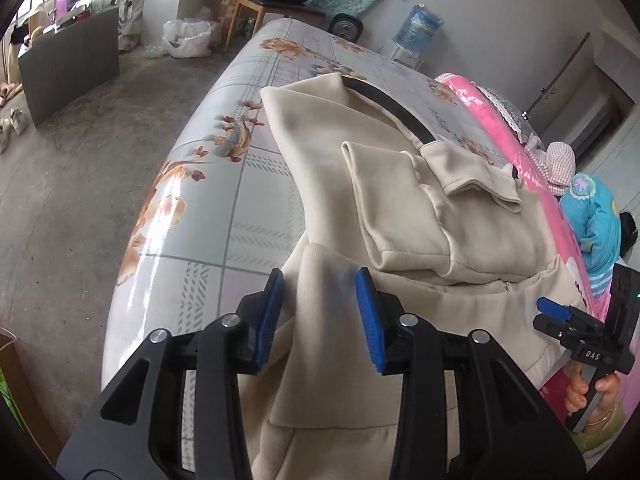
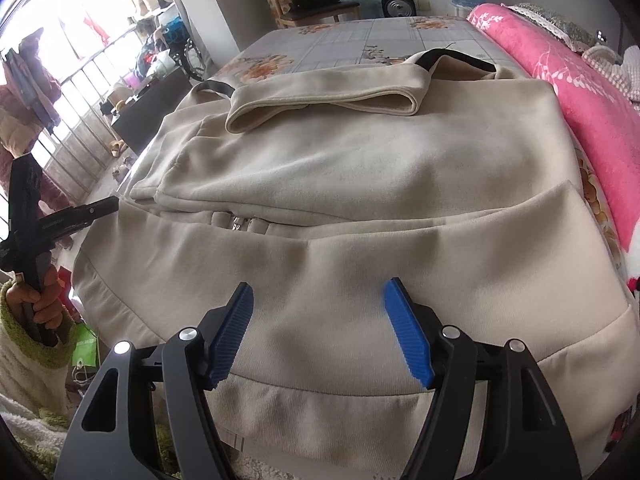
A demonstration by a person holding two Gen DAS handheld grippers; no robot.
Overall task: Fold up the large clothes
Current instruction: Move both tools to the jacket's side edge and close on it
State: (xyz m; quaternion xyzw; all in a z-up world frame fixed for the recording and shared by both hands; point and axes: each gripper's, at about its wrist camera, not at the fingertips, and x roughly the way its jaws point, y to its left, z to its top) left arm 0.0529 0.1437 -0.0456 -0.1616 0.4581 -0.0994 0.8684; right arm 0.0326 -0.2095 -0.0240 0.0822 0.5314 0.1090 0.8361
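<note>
Looking along the left gripper (image 1: 320, 316) first: its blue pads (image 1: 370, 320) stand apart with a raised ridge of the cream jacket (image 1: 400, 216) running up between them. The cloth fills most of the gap, but I cannot tell whether the pads press on it; they look partly closed around the fold, not clamped. The jacket lies on the floral bed sheet (image 1: 240, 184), its long axis running from this gripper away toward the far right, where a black-trimmed edge (image 1: 392, 108) curves. A folded sleeve (image 1: 400, 200) lies on top, beyond the pads. The right gripper (image 1: 554, 312) shows at the near right edge, held in a hand (image 1: 588, 392), over the jacket's right hem beside the pink blanket (image 1: 500, 128).

From the right gripper (image 2: 320, 320) the same jacket (image 2: 360, 172) spreads wide across the view, left to right, with its ribbed hem (image 2: 320, 408) nearest and the sleeve (image 2: 320, 108) folded across the far part. The blue pads (image 2: 404, 328) stand wide apart above the cloth with nothing pinched between them; they hover just over the near hem. The left gripper (image 2: 92, 210) reaches in at the far left edge of the jacket.

My judgement: both grippers sit at the near hem, one at each end, so the coming fold would carry that edge away toward the far collar end.
</note>
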